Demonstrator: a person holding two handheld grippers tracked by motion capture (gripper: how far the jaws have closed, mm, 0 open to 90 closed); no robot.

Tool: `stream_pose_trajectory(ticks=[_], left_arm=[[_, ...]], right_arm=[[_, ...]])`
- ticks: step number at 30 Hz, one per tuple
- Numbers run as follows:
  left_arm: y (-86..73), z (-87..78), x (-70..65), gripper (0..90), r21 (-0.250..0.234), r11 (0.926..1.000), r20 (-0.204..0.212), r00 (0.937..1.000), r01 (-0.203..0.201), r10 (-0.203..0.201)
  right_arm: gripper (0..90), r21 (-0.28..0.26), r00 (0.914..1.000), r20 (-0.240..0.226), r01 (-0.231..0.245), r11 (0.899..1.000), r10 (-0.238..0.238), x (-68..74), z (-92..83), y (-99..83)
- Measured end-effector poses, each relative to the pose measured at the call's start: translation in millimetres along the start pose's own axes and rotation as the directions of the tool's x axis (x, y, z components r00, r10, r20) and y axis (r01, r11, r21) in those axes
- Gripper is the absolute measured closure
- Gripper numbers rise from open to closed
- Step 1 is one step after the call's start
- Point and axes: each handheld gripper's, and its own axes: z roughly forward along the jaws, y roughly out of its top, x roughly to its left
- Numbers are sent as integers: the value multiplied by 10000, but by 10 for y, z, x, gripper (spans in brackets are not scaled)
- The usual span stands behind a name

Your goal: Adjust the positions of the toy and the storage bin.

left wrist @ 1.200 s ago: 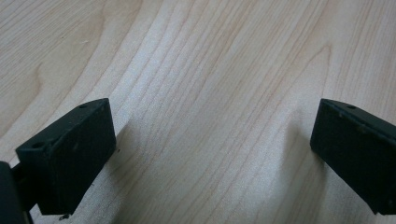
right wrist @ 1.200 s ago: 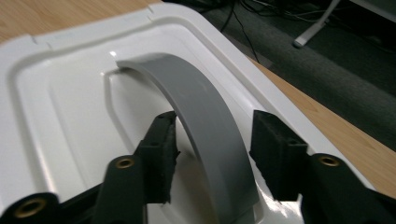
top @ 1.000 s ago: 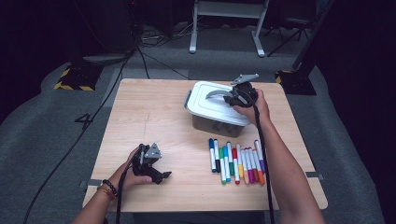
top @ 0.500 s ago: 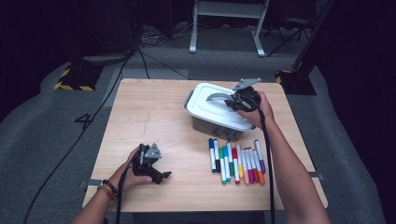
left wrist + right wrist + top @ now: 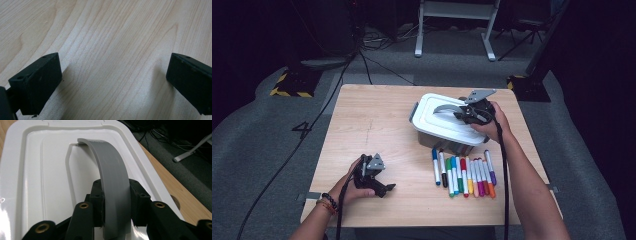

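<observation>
A white lid [image 5: 439, 120] covers a grey plastic box [image 5: 437, 141] at the table's back right. The lid's grey curved handle [image 5: 110, 167] arches up off the lid [image 5: 45, 175]. My right gripper [image 5: 115, 195] has just been closing and is shut on that handle, one pad against each side. In the high view the right gripper [image 5: 464, 116] sits over the lid's right end, with the handle [image 5: 443, 108] reaching left from it. Near the front left corner my left gripper [image 5: 384, 189] rests on the wood. Its jaws stand wide open, and bare table [image 5: 112, 62] lies between its fingers [image 5: 37, 82].
A row of several coloured markers [image 5: 463, 172] lies in front of the box, near the right forearm. The wooden table [image 5: 372, 125] has free room across its left half and middle. Cables trail from both grippers toward the near edge.
The right hand and its gripper have shifted a little toward the near side of the table, still on the lid handle. The left hand has not moved.
</observation>
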Motion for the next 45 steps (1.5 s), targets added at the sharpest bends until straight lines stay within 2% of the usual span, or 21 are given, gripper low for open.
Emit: stream_pose_trajectory(ticks=[6, 12, 14, 28, 32, 36, 38, 40, 41, 42, 45], left_arm=[[17, 15, -4, 5, 12, 10000, 19, 10000, -50, 50], [78, 66, 0, 5, 19, 10000, -114, 9999, 93, -93], [122, 104, -2, 5, 43, 9996, -232, 9993, 290, -288], [457, 399, 16, 5, -50, 9958, -783, 9927, 915, -916], [504, 437, -2, 6, -22, 9970, -724, 9943, 780, -779], [518, 450, -53, 9, 3, 9992, -401, 9984, 395, -394], [533, 466, -108, 9, 6, 10000, -30, 10000, 39, -39], [538, 472, -128, 9, -8, 10000, 92, 9999, -93, 93], [539, 475, -155, 10, -74, 9996, 263, 9992, -283, 285], [538, 469, -209, 55, -192, 9982, 549, 9969, -561, 571], [541, 473, -240, 65, -211, 9973, 662, 9952, -710, 723]], right_arm=[[683, -45, 9996, -202, 184, 9998, -184, 15, -18, 1], [683, -118, 9984, -372, 432, 9990, -436, 45, -37, -5], [683, -171, 9980, -425, 469, 9988, -476, 54, -43, -12], [683, -406, 9908, -975, 899, 9951, -935, 78, -81, -39], [683, -430, 9880, -1138, 1001, 9940, -1045, 83, -90, -44], [683, -471, 9857, -1256, 1067, 9932, -1119, 88, -100, -50], [682, -493, 9829, -1418, 1117, 9925, -1176, 96, -115, -59], [682, -491, 9822, -1442, 1148, 9922, -1207, 101, -120, -60], [682, -485, 9818, -1449, 1172, 9919, -1230, 106, -125, -61], [683, -430, 9828, -1383, 1175, 9921, -1224, 115, -130, -61], [683, -374, 9852, -1258, 1127, 9929, -1165, 115, -124, -61]])
